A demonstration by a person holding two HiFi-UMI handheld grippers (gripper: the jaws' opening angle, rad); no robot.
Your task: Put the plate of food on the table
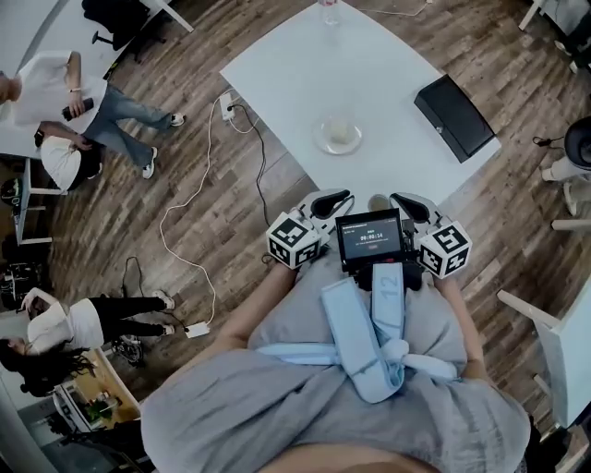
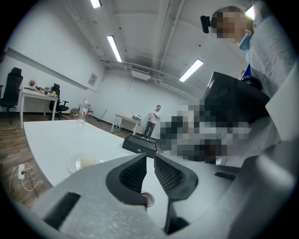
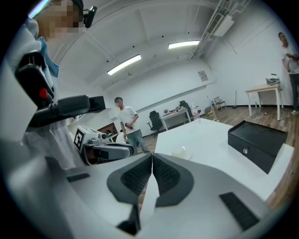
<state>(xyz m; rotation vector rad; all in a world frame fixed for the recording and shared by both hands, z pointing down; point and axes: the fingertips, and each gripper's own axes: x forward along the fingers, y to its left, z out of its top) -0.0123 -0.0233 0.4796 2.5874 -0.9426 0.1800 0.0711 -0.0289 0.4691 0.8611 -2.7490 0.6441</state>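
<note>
A clear plate of pale food point(image 1: 338, 137) rests on the white table point(image 1: 277, 74), toward its near side. The left gripper view has the plate point(image 2: 84, 163) low on the left, and the right gripper view has it point(image 3: 182, 151) just beyond the jaws. Both grippers are held close to the person's body, short of the table's near corner. My left gripper point(image 1: 325, 201) point(image 2: 150, 156) has its jaws almost together, a thin slit between them and nothing held. My right gripper point(image 1: 407, 205) point(image 3: 152, 156) is shut, tips touching, empty.
A black box point(image 1: 452, 115) lies at the table's right edge and a water bottle point(image 1: 329, 9) stands at the far end. A white cable with a plug point(image 1: 226, 106) trails over the wooden floor at left. People point(image 1: 65, 102) stand at left. White furniture point(image 1: 554, 333) is at right.
</note>
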